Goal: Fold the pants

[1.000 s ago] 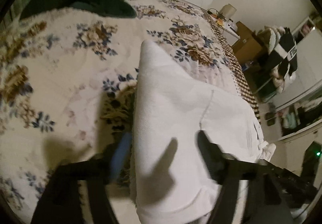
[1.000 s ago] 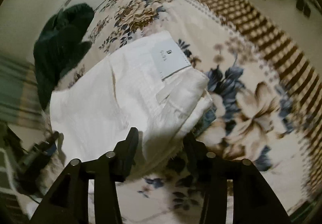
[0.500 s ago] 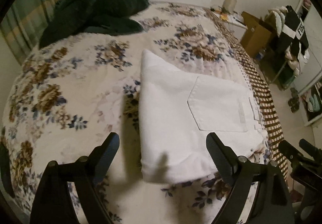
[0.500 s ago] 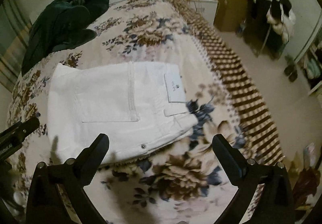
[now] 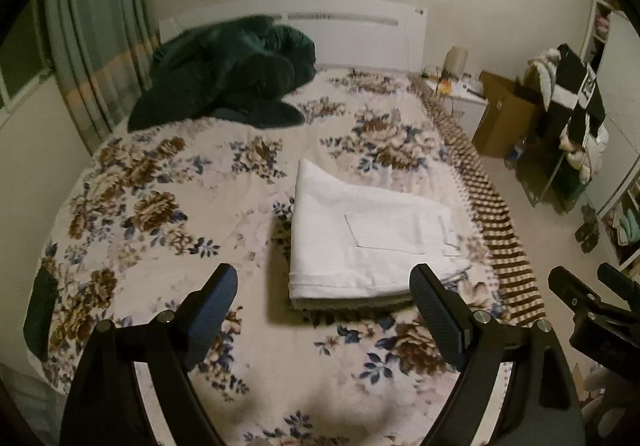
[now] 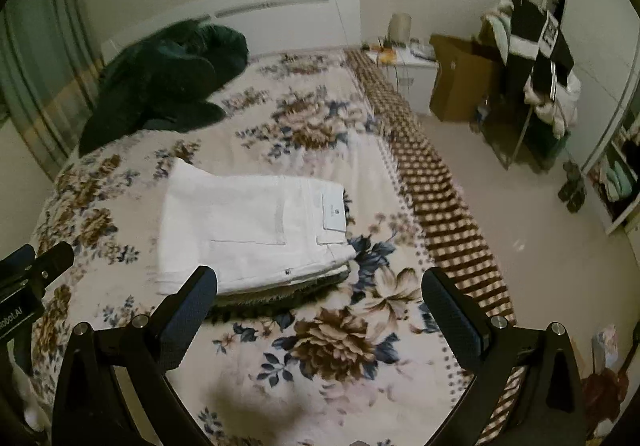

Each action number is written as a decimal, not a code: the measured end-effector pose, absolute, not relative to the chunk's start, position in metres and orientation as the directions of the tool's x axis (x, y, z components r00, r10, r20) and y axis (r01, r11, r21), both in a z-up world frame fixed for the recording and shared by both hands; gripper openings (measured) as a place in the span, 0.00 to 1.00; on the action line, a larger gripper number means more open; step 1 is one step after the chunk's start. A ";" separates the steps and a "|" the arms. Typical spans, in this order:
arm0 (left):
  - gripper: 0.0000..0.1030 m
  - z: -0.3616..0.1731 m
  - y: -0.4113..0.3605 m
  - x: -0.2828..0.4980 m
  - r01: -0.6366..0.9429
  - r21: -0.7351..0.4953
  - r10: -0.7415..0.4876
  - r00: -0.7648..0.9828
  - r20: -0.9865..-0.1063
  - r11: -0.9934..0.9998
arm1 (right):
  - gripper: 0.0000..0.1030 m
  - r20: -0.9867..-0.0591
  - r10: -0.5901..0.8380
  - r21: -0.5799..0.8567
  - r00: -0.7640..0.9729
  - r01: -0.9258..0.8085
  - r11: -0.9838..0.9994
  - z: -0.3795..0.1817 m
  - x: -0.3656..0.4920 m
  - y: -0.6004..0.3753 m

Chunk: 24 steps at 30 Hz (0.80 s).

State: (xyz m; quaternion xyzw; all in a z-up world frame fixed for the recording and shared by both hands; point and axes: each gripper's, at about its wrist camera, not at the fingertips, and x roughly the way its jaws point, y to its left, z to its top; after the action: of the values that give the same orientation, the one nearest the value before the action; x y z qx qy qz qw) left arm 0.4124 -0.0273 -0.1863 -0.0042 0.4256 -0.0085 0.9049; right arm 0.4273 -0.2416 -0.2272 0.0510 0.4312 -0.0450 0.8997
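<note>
White pants (image 5: 360, 242) lie folded into a flat stack on the floral bedspread (image 5: 160, 213), back pocket and label up; they also show in the right wrist view (image 6: 248, 230). My left gripper (image 5: 324, 306) is open and empty, held back above the bed in front of the stack's near edge. My right gripper (image 6: 320, 306) is open and empty, held back to the right of the stack. The right gripper's body shows at the right edge of the left wrist view (image 5: 592, 310).
A dark green blanket heap (image 5: 228, 73) lies at the head of the bed by the white headboard (image 5: 352, 21). Right of the bed are a nightstand (image 6: 408, 69), a cardboard box (image 6: 460, 77) and a clothes-laden rack (image 6: 536, 85). The bed's checkered edge (image 6: 440, 197) drops to the floor.
Both grippers opened, let go of the pants and drew back and up from the bed. The folded pants now lie flat and still.
</note>
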 end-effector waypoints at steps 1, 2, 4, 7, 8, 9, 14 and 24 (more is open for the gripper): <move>0.85 -0.175 -0.029 0.399 0.006 -0.017 -0.017 0.648 -0.761 1.000 | 1.00 -0.769 -0.032 0.055 0.638 0.116 0.992 -0.215 0.414 -0.242; 0.85 -0.165 -0.031 0.387 0.003 -0.018 -0.016 0.658 -0.753 1.000 | 1.00 -0.759 -0.031 0.053 0.650 0.109 0.993 -0.204 0.403 -0.242; 0.85 -0.144 -0.036 0.361 -0.007 -0.015 -0.006 0.681 -0.732 1.000 | 1.00 -0.735 -0.018 0.056 0.678 0.087 0.995 -0.179 0.374 -0.243; 0.85 -0.118 -0.042 0.328 -0.018 -0.007 0.008 0.708 -0.706 1.000 | 1.00 -0.703 0.001 0.063 0.711 0.061 0.996 -0.145 0.333 -0.245; 0.85 -0.109 -0.043 0.317 -0.023 -0.004 0.014 0.716 -0.698 1.000 | 1.00 -0.693 0.007 0.064 0.721 0.051 0.997 -0.134 0.320 -0.246; 0.85 -0.100 -0.045 0.303 -0.029 -0.003 0.019 0.724 -0.689 1.000 | 1.00 -0.680 0.013 0.063 0.733 0.041 0.997 -0.121 0.304 -0.247; 0.85 -0.072 -0.049 0.257 -0.057 -0.008 0.037 0.749 -0.662 0.998 | 1.00 -0.635 0.028 0.050 0.772 0.005 0.999 -0.070 0.239 -0.251; 1.00 -0.039 -0.047 0.207 -0.071 0.003 0.059 0.793 -0.606 0.997 | 1.00 -0.597 0.036 0.034 0.802 -0.019 0.999 -0.013 0.162 -0.243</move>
State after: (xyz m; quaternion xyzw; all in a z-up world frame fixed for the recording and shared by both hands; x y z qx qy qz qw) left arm 0.2071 -0.0468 -0.0389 -0.0098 0.3196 0.0342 0.9469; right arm 0.1623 -0.2428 -0.0127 0.0133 0.3145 0.0145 0.9491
